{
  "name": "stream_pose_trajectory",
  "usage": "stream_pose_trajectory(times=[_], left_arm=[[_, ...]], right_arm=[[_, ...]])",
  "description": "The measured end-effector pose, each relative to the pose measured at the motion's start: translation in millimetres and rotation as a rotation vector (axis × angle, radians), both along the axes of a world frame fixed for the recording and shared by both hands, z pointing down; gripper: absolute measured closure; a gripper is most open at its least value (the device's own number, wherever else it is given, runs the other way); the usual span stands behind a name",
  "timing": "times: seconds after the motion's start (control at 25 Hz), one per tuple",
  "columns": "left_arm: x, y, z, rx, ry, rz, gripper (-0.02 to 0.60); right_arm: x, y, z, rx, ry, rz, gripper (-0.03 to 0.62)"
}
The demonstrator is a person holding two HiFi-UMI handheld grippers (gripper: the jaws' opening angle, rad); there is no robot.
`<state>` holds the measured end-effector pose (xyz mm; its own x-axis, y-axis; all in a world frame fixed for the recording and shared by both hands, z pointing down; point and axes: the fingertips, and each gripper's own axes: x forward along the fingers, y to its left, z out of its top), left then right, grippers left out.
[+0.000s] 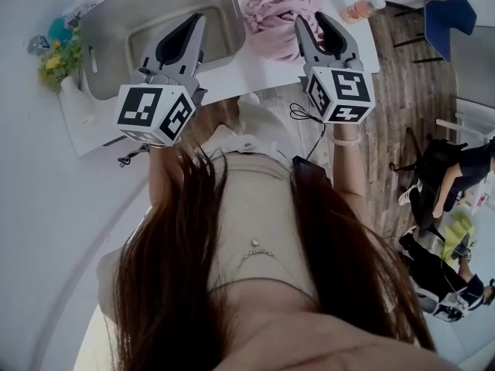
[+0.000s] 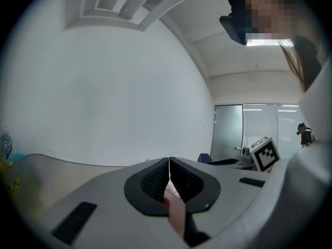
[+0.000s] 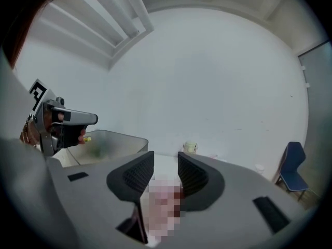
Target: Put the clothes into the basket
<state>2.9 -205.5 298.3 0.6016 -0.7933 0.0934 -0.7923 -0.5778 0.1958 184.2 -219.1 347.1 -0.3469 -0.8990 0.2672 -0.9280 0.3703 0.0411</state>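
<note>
The person is holding 2 grippers over the white surface [image 1: 232, 72]. The left gripper [image 1: 191, 28] is hovering above the open grey rectangular plastic basket [image 1: 108, 22]. Its jaws are pressing together with nothing between them, probably because it is carrying no load. The right gripper [image 1: 313, 22] is pointing at the crumpled pile of pink clothes [image 1: 271, 8], which is lying just beside the basket, outside its right wall. Its jaws are standing apart and empty, seemingly readying to take cloth. The basket is looking empty, so the task is likely only beginning.
</note>
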Motion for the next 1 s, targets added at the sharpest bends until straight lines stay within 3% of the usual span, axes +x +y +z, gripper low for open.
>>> stream_pose_trajectory(times=[1.0], left_arm=[[11, -28, 9, -0.070, -0.032, -0.053, 0.575]], right_arm=[[43, -55, 131, -0.378, 0.064, -0.036, 0.243]])
